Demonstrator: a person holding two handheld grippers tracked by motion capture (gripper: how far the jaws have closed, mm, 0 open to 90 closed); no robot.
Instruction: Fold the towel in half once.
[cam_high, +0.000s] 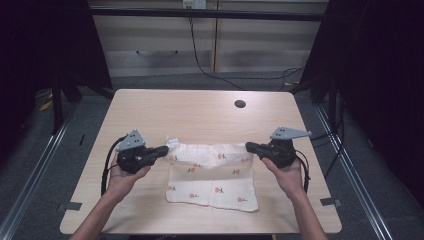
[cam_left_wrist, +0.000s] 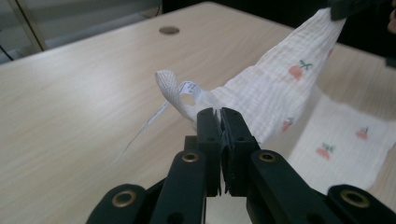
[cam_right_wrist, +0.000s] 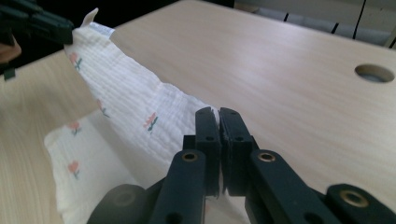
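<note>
Black jaws of my left gripper (cam_left_wrist: 221, 122) are pressed together on one corner of the cloth (cam_left_wrist: 285, 79), with a white hanging loop (cam_left_wrist: 170, 88) and a small label sticking out just past the tips. From there the fabric rises taut toward my right gripper (cam_left_wrist: 348, 8), which pinches the opposite corner at the top edge of the left gripper view.

Looking along my right gripper (cam_right_wrist: 219, 123), its jaws are likewise clamped on the cloth (cam_right_wrist: 126, 107), and the lifted edge stretches away to my left gripper (cam_right_wrist: 42, 23) in the far corner.

From the high view, the cloth (cam_high: 212, 175) is white with small red flower prints. Its far edge is held up between the left gripper (cam_high: 162, 150) and right gripper (cam_high: 250, 147), while the near part lies flat on the wooden table (cam_high: 200, 112), close to the front edge. A round cable hole (cam_high: 240, 104) sits well beyond the cloth.

The print on the label is too small to read, and I think the cloth is folded double along the lifted edge, though the layers are hard to separate.
</note>
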